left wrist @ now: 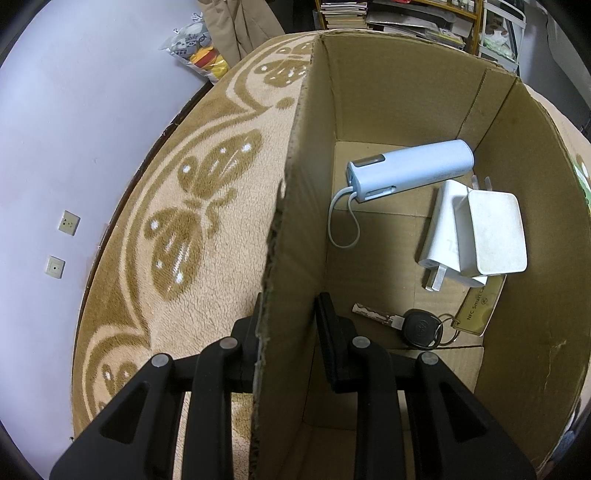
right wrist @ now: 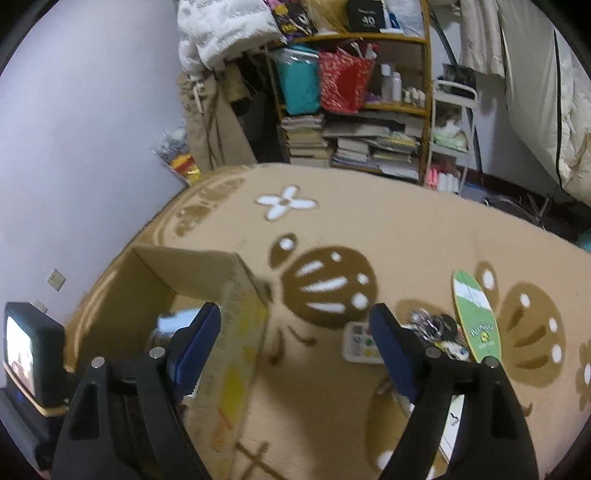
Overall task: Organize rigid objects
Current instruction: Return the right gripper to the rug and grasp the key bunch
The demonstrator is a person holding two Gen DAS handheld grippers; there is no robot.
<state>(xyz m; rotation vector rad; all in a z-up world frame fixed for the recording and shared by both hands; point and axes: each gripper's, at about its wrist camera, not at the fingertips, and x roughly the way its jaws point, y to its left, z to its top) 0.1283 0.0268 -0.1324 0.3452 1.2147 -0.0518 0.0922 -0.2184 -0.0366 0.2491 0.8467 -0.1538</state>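
Inside the cardboard box lie a pale blue power bank, two white chargers and a key; the left gripper pinches the box's near wall; the right gripper stands wide and empty above the butterfly-patterned carpet, the box to its left.

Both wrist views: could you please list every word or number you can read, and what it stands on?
"NFC Smart Ca", cut off: yellow tag on the key ring in the box.
"40": black box on top of the shelf.
Green board, white charger, side of the box: print too blurred to read.
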